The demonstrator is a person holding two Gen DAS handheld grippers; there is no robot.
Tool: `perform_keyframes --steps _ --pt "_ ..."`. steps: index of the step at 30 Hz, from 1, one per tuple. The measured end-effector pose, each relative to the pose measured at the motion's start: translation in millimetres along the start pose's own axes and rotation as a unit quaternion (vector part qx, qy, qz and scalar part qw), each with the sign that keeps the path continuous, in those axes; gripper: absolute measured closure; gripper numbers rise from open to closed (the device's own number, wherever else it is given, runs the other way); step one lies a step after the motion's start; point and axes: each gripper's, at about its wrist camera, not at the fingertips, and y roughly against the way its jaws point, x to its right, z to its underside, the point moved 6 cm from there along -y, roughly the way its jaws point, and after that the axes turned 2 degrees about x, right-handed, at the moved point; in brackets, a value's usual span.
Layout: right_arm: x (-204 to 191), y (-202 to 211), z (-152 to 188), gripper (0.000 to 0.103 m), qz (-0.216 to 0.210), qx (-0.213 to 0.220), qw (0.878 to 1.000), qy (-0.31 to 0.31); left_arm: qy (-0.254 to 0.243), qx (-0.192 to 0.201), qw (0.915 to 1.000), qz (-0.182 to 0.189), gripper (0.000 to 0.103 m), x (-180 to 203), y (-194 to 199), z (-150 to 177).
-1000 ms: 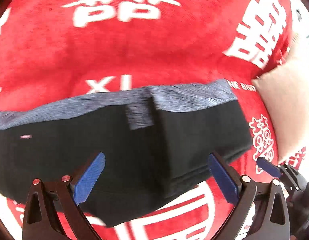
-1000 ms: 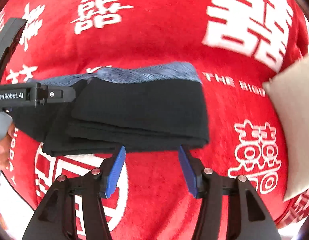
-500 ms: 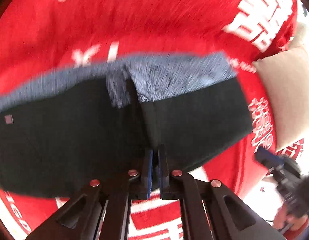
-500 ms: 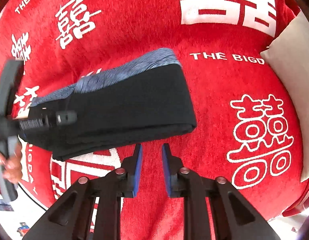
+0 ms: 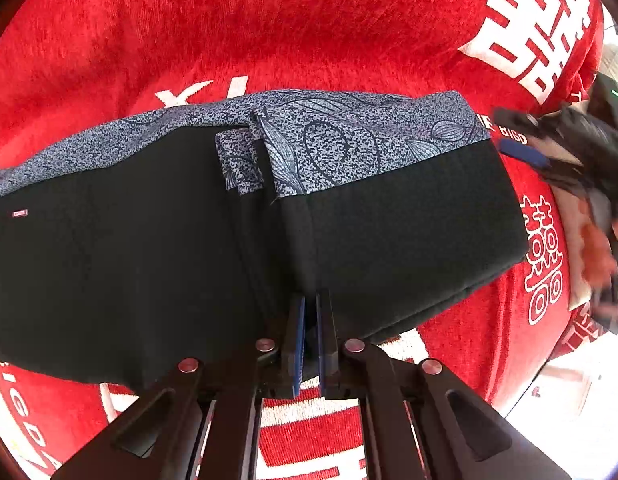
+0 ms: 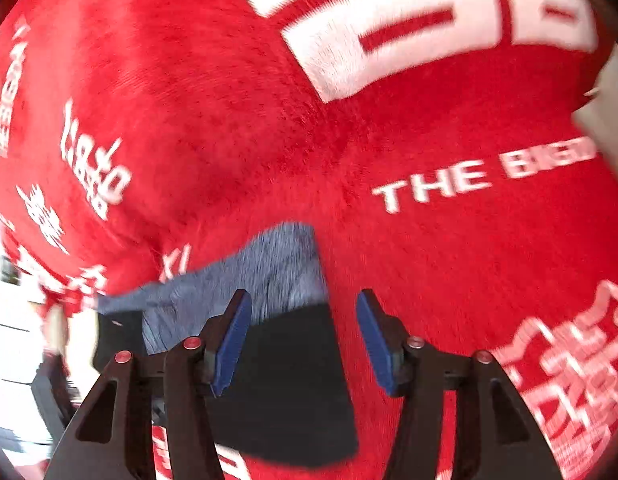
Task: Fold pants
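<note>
The black pants (image 5: 389, 232) with a blue-grey patterned waistband lie folded on a red blanket (image 5: 269, 32). My left gripper (image 5: 311, 312) is shut at the near edge of the pants, its fingers pressed together at the fold seam; whether cloth is pinched is unclear. My right gripper (image 6: 303, 336) is open above the right end of the pants (image 6: 293, 380), with the black cloth between its blue pads. It also shows blurred at the right of the left wrist view (image 5: 549, 148).
The red blanket with white characters and lettering (image 6: 437, 184) covers the surface. A beige cushion (image 6: 605, 128) lies at the right edge. A hand (image 5: 597, 252) shows at the right in the left wrist view.
My left gripper closed from wide open and sits at the pants' near edge. My right gripper closed, then opened again and moved forward over the pants' right end.
</note>
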Motion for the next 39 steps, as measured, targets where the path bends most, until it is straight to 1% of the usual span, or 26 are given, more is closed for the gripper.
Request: perform_keyframes --steps 2,3,4,5,6,9,10,11,13,14,15,17,19,21,22,23,24,26,27,28,30,31,33,35,39 --pt "9 -25 -9 0.045 -0.049 -0.038 0.997 -0.036 0.002 -0.002 1.0000 0.002 0.097 0 0 1" --pt "12 -35 -9 0.055 -0.075 -0.058 0.994 -0.055 0.004 -0.001 1.0000 0.001 0.097 -1 0 1" --pt "16 -46 -6 0.061 -0.101 -0.081 0.988 -0.080 0.006 -0.002 1.0000 0.000 0.097 1 -1 1" --pt "21 -51 -4 0.069 -0.103 -0.089 0.986 -0.100 0.007 -0.004 1.0000 -0.002 0.097 1 -1 1" --pt "24 -50 -4 0.074 -0.112 -0.089 0.984 -0.109 0.007 -0.007 0.9999 -0.005 0.097 2 -1 0" --pt "22 -29 0 0.077 -0.121 -0.071 0.985 -0.096 -0.007 -0.010 0.9999 -0.011 0.097 7 -3 1" --pt "23 -26 3 0.077 -0.114 -0.068 0.987 -0.091 -0.012 -0.008 0.9998 -0.013 0.097 8 -4 1" --pt "25 -27 6 0.077 -0.087 -0.070 0.991 -0.077 -0.017 -0.004 0.9997 -0.016 0.097 10 -4 2" --pt "25 -35 6 0.072 -0.061 -0.074 0.993 -0.072 -0.021 0.000 0.9994 -0.026 0.096 12 -4 2" --pt "25 -37 6 0.058 -0.048 -0.073 0.993 -0.076 -0.019 0.002 0.9994 -0.029 0.096 12 -1 1" --pt "23 -36 5 0.047 -0.025 -0.067 0.995 -0.076 -0.017 0.005 0.9993 -0.032 0.096 13 1 1" --pt "12 -24 8 0.046 0.019 -0.041 0.998 -0.053 -0.016 0.014 0.9990 -0.040 0.096 14 10 -2" --pt "1 -9 16 0.046 0.061 -0.022 0.998 -0.019 -0.015 0.028 0.9980 -0.054 0.096 14 22 -7" --pt "-14 10 32 0.047 0.109 -0.011 0.993 0.034 -0.015 0.045 0.9970 -0.061 0.096 15 33 -15" --pt "-15 15 38 0.049 0.121 -0.011 0.991 0.049 -0.015 0.056 0.9967 -0.057 0.096 18 39 -22" --pt "-23 20 48 0.070 0.130 -0.011 0.989 0.073 -0.016 0.060 0.9967 -0.053 0.096 19 40 -26" --pt "-29 23 54 0.084 0.132 -0.014 0.987 0.086 -0.016 0.064 0.9967 -0.048 0.096 23 40 -31" --pt "-39 24 66 0.084 0.127 -0.022 0.987 0.098 -0.022 0.067 0.9967 -0.040 0.096 33 34 -40" --pt "-44 23 70 0.084 0.121 -0.024 0.987 0.099 -0.026 0.062 0.9969 -0.041 0.096 36 29 -42" --pt "-48 22 74 0.084 0.116 -0.025 0.988 0.100 -0.028 0.045 0.9974 -0.048 0.096 37 16 -43" --pt "-57 13 82 0.084 0.108 -0.030 0.988 0.103 -0.017 0.018 0.9978 -0.061 0.096 32 -5 -35" --pt "-58 10 86 0.084 0.109 -0.032 0.988 0.106 -0.007 0.000 0.9983 -0.059 0.096 26 -18 -26" --pt "-56 0 93 0.084 0.114 -0.043 0.985 0.120 -0.011 0.031 0.9977 -0.059 0.096 26 -15 -22" --pt "-57 -13 99 0.084 0.119 -0.051 0.984 0.121 -0.023 0.032 0.9969 -0.069 0.096 28 -14 -20" --pt "-52 -11 98 0.084 0.103 -0.046 0.989 0.097 -0.004 0.030 0.9975 -0.064 0.096 24 -11 -21"
